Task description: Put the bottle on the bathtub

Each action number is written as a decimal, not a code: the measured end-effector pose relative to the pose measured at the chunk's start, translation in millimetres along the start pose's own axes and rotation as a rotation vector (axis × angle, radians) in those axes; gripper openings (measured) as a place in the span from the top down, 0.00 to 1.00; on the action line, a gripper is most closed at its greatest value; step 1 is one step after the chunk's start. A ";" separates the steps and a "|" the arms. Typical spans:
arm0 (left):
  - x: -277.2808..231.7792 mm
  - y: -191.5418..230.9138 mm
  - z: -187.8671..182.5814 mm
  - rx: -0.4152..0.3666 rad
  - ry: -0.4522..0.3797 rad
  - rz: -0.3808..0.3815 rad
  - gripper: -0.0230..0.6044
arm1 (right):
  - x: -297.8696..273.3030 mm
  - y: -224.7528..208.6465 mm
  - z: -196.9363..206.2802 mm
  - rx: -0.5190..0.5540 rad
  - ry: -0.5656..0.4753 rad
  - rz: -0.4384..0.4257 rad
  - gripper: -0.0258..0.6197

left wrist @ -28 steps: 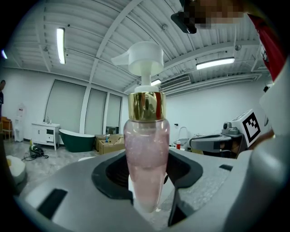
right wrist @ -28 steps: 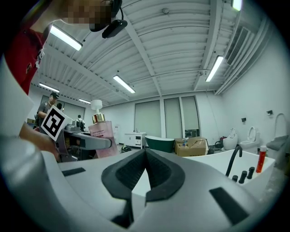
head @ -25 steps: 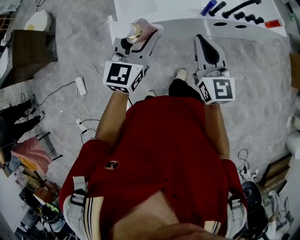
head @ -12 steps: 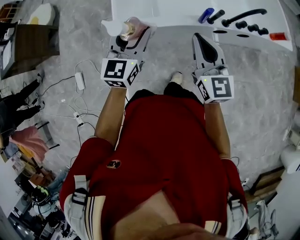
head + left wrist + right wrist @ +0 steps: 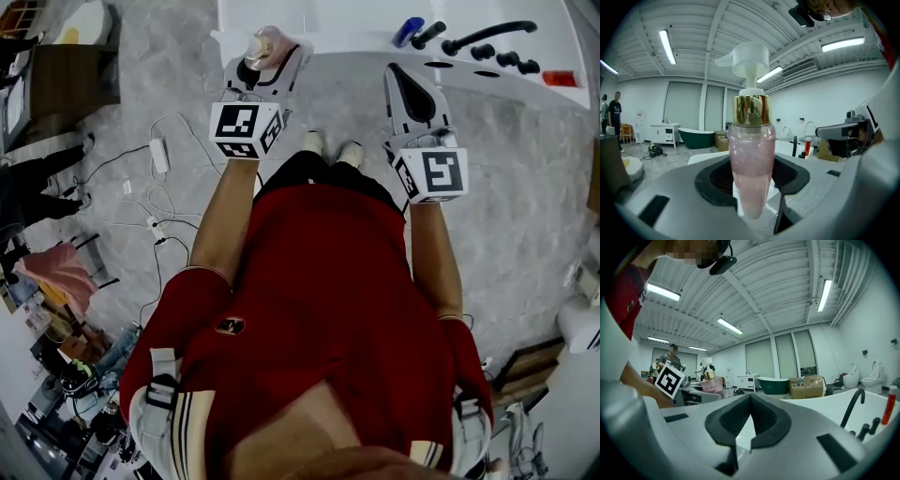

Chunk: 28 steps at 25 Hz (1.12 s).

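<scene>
A pink pump bottle (image 5: 750, 154) with a gold collar and white pump head stands upright between the jaws of my left gripper (image 5: 265, 58), which is shut on it. In the head view the pink pump bottle (image 5: 263, 45) hangs at the near left corner of the white bathtub (image 5: 328, 28). My right gripper (image 5: 407, 84) is shut with nothing in it, its tips at the tub's near rim. In the right gripper view the shut right gripper (image 5: 750, 401) points over the tub rim (image 5: 820, 408), with the bottle (image 5: 711, 380) at far left.
A black faucet (image 5: 480, 32) with knobs, a blue bottle (image 5: 410, 30) and a small red bottle (image 5: 559, 79) sit on the tub's right ledge. White cables and a charger (image 5: 157, 159) lie on the marble floor at left. A dark table (image 5: 56, 89) stands at far left.
Both grippers have shifted slightly toward the tub; the left one has carried the bottle up to the tub's corner. The person's feet have stepped forward.
</scene>
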<state>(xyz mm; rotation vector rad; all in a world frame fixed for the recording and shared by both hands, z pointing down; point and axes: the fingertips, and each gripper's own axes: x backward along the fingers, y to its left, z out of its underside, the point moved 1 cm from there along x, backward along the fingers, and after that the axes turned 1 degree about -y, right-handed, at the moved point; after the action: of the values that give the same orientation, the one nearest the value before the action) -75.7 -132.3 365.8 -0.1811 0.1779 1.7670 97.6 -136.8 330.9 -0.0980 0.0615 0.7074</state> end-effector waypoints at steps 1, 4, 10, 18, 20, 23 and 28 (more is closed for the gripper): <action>-2.1 1.6 2.0 0.000 0.005 -0.002 0.61 | -1.4 0.1 1.9 -0.001 0.004 0.002 0.96; -8.6 6.8 8.7 -0.001 0.017 -0.001 0.61 | -5.7 1.3 6.4 0.004 0.020 0.009 0.96; -29.4 18.4 28.6 -0.008 0.046 0.021 0.61 | -16.3 -3.6 14.1 0.007 0.053 0.044 0.96; -60.0 31.2 58.2 -0.018 0.084 0.046 0.61 | -32.2 -6.9 33.2 0.007 0.105 0.077 0.96; -66.5 35.3 65.6 -0.026 0.094 0.052 0.61 | -37.5 -6.6 38.0 0.005 0.115 0.082 0.96; -75.6 40.5 77.2 -0.027 0.111 0.065 0.61 | -43.1 -6.4 43.2 0.002 0.134 0.093 0.96; -96.3 46.1 96.5 -0.023 0.131 0.086 0.61 | -47.3 -11.0 56.4 -0.003 0.174 0.121 0.96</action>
<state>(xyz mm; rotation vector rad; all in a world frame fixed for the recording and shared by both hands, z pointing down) -103.9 -212.5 482.0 -0.3096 0.2637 1.8445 70.2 -169.4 391.9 -0.1596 0.2349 0.8191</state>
